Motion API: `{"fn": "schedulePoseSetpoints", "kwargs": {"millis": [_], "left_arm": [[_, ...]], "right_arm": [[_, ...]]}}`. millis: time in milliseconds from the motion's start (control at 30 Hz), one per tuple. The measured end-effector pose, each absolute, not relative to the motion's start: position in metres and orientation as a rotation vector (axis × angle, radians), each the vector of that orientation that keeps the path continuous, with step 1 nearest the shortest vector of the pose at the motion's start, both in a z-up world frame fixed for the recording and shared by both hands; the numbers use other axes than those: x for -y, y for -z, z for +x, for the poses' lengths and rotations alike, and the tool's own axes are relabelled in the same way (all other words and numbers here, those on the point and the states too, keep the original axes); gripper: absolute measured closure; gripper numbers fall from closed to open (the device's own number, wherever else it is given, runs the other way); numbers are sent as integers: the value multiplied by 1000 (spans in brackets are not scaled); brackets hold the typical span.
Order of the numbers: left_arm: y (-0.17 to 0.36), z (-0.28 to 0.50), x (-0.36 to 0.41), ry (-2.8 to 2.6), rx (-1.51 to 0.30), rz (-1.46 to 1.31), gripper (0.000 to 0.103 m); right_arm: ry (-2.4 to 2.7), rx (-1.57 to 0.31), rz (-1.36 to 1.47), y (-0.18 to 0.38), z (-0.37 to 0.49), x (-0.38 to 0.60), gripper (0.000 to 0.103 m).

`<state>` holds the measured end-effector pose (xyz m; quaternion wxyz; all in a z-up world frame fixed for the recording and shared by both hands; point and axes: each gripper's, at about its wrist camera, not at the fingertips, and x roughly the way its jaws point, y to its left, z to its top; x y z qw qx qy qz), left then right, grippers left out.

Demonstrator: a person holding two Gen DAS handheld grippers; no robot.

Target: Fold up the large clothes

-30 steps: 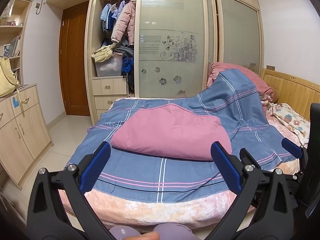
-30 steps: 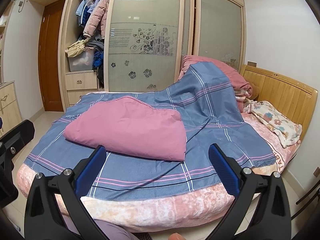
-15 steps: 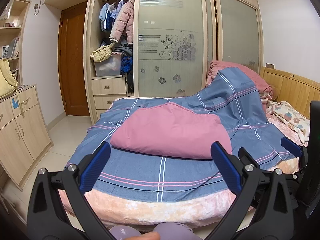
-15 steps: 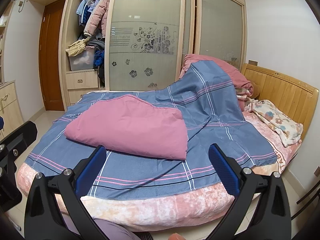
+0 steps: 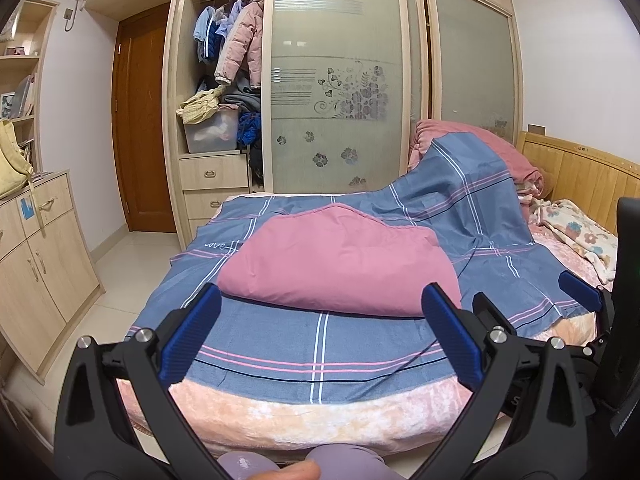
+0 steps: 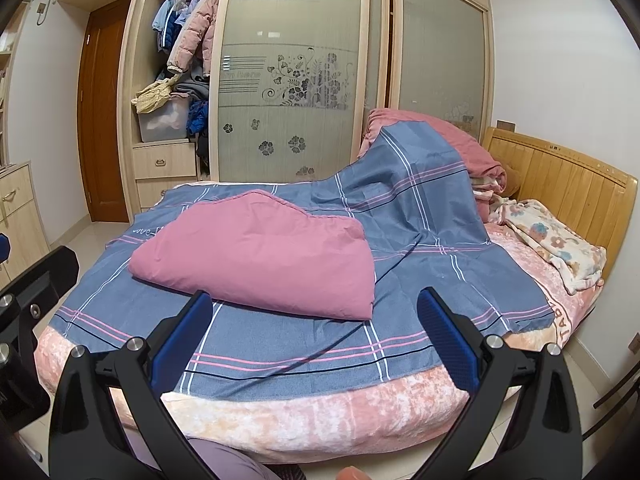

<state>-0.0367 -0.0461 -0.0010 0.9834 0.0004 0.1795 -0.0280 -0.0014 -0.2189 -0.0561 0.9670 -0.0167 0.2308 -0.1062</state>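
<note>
We hold left gripper (image 5: 320,332) and right gripper (image 6: 314,330) with fingers wide apart, gripping nothing, off the near bed (image 5: 320,416) edge. Folded pink quilt (image 5: 340,268) lies mid-bed on blue sheet (image 5: 280,344). Wardrobe (image 5: 336,80) far.

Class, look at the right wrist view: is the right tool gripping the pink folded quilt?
No. The right tool is open and empty, held short of the pink folded quilt on the bed.

Folded quilt (image 5: 340,268) atop sheet (image 5: 320,340) on bed (image 5: 280,416), wardrobe (image 5: 332,92) behind, headboard (image 5: 580,184) right.
</note>
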Motion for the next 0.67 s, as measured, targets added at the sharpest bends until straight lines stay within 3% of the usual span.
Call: {"fn": "schedulePoseSetpoints", "kwargs": {"millis": [667], "left_arm": [[22, -12, 43, 78, -403, 13, 2]], "right_arm": [[210, -538, -24, 82, 23, 223, 1]]}}
